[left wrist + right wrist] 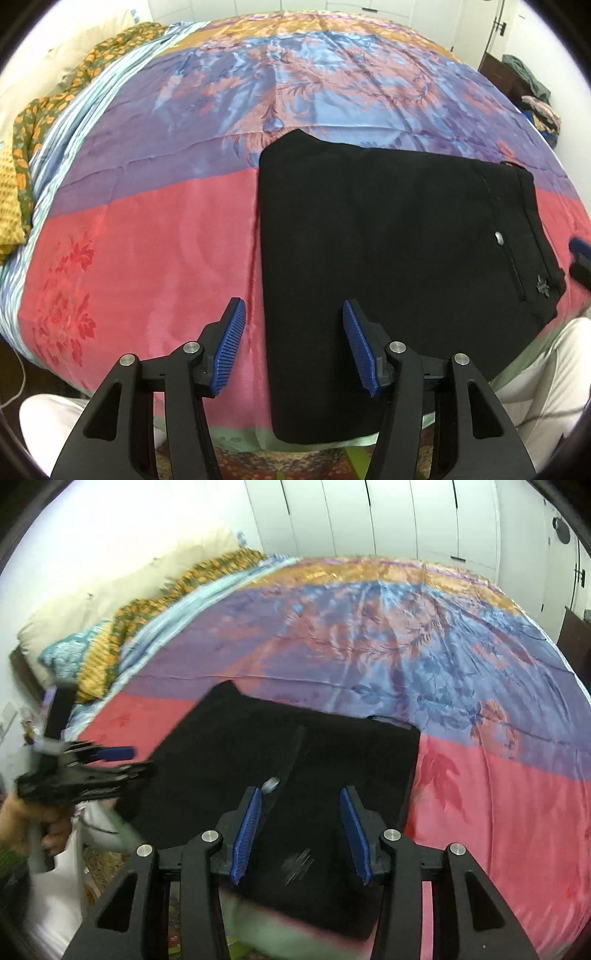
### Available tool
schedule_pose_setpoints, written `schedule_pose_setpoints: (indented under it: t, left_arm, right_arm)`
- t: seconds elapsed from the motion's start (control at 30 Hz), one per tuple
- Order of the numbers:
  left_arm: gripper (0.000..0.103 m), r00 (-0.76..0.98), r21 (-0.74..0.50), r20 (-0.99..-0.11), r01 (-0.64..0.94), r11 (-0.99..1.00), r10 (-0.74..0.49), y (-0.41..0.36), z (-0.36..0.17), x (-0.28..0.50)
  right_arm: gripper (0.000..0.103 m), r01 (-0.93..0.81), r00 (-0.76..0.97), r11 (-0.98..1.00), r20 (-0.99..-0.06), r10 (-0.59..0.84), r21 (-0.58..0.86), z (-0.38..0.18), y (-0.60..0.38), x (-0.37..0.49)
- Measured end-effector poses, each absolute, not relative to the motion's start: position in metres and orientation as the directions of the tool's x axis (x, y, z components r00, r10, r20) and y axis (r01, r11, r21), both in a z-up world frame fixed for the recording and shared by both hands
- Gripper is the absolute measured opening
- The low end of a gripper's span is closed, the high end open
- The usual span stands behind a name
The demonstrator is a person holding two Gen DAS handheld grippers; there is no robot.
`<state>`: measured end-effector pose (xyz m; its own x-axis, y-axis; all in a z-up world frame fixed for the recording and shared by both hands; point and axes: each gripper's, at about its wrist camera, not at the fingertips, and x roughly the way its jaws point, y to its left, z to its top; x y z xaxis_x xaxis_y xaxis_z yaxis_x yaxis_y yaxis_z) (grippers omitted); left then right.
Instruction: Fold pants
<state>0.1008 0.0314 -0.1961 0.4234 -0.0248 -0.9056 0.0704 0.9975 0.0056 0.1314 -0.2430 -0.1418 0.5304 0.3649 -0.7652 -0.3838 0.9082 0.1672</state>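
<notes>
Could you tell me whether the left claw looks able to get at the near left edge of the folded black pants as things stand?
Probably yes: the left claw is open and empty, straddling that edge of the pants, with nothing between.

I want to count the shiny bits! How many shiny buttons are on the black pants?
1: a silver button near the waistband on the black pants, by the pocket slit. Others may hide under the folds.

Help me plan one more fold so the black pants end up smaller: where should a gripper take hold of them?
Probably at the near folded corner of the black pants, coming from the bed's front edge. That end overhangs the bedspread, so a finger could slide underneath, clear of the button and waistband.
</notes>
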Motion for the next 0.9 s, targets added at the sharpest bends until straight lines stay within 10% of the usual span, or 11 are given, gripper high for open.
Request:
schedule_pose_setpoints:
  t: [0.37, 0.47, 0.9]
  left_arm:
    - [0.068, 0.513, -0.067, -0.852, 0.086, 0.994, -0.102, 0.034, -0.192, 0.091]
    - [0.102, 0.615, -0.019, -0.788, 0.026, 0.999, -0.031, 0.065, -0.179, 0.109]
    - [0.103, 0.573, -0.064, -0.819, -0.123, 0.990, 0.018, 0.174, -0.290, 0.196]
  right_arm:
    - [0.046, -0.297, 0.490, 0.923, -0.790, 0.368, 0.246, -0.201, -0.244, 0.110]
    - [0.046, -0.292, 0.491, 0.918, -0.782, 0.384, 0.267, -0.202, -0.247, 0.108]
    - [0.046, -0.284, 0.521, 0.931, -0.778, 0.350, 0.229, -0.205, -0.239, 0.107]
